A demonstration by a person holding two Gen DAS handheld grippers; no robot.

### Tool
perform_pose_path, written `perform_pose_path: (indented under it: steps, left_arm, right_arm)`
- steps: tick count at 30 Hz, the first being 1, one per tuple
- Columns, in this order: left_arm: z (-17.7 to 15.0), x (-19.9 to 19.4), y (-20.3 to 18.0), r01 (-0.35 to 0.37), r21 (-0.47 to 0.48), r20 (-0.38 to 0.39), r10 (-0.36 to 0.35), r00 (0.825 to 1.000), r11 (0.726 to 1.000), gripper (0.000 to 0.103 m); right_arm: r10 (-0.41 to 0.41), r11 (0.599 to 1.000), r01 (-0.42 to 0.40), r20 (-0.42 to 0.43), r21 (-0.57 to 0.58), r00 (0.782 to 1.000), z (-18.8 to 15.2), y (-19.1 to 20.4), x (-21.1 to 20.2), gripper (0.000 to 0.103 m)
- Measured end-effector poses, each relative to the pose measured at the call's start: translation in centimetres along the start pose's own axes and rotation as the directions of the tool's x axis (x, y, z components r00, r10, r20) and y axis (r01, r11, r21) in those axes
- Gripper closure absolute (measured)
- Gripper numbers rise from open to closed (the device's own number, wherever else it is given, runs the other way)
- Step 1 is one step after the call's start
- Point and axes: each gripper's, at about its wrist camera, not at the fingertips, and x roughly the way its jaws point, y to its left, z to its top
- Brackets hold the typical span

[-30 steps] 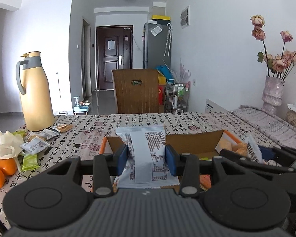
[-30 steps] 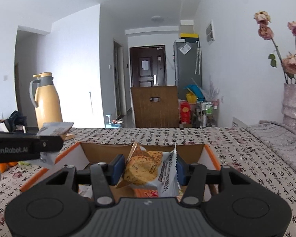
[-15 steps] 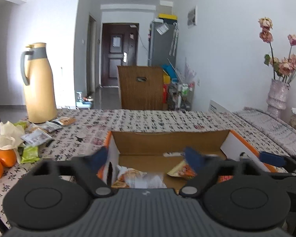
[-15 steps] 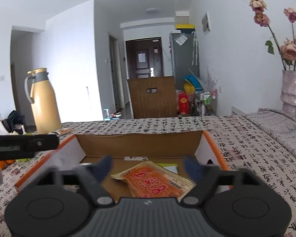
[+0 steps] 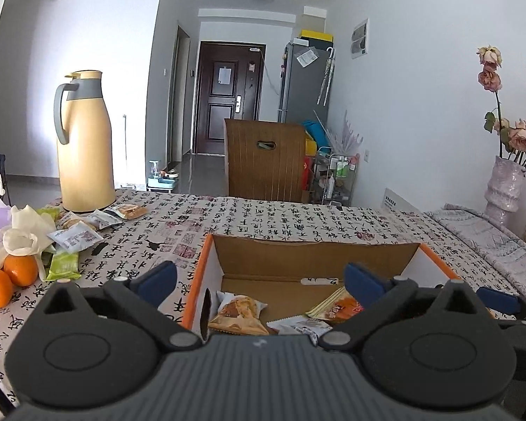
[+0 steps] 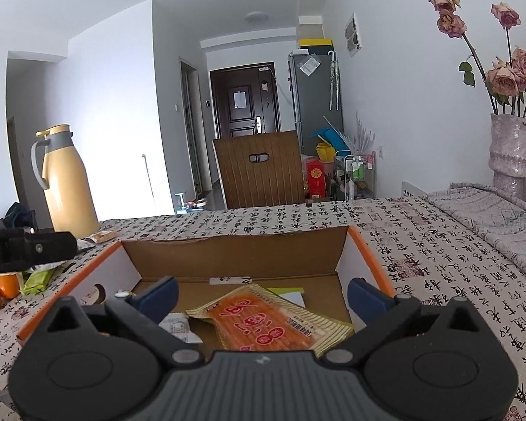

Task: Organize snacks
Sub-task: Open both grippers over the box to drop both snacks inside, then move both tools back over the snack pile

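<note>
An open cardboard box (image 5: 312, 256) with orange edges sits on the patterned tablecloth; it also shows in the right wrist view (image 6: 235, 256). Inside lie a cookie packet (image 5: 236, 314), a white packet (image 5: 301, 326) and an orange-red packet (image 6: 263, 322). My left gripper (image 5: 259, 280) is open and empty over the box's near left side. My right gripper (image 6: 261, 294) is open and empty over the orange-red packet. Loose snack packets (image 5: 77, 236) lie on the table at the left.
A tall yellow thermos (image 5: 84, 147) stands at the back left. Oranges (image 5: 8, 275) and a white artificial flower (image 5: 21, 235) sit at the left edge. A vase of dried roses (image 6: 510, 147) stands at the right. A wooden chair back (image 5: 264, 161) is behind the table.
Both grippers opened and dropped their snack packets into the box. Both are now empty and have drawn back slightly.
</note>
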Motion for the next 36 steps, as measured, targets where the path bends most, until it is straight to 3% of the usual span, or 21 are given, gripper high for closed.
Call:
perform_pose_path:
  steps: [18,36]
  left_arm:
    - [0.7,-4.8,-0.1,0.031,-0.013,0.038,-0.030,0.999,0.999,0.000]
    - [-3.1,-9.8,1.4,0.015,-0.014,0.002,-0.015,1.000,1.000,0.000]
  right_arm:
    - [-0.001,1.000,0.001,0.020,-0.007,1.000,0.6,0.2,-4.0,0.000]
    - [0.011,0.999,-0.012,-0.013,-0.041,1.000,-2.5,0.0,-10.4,0.000]
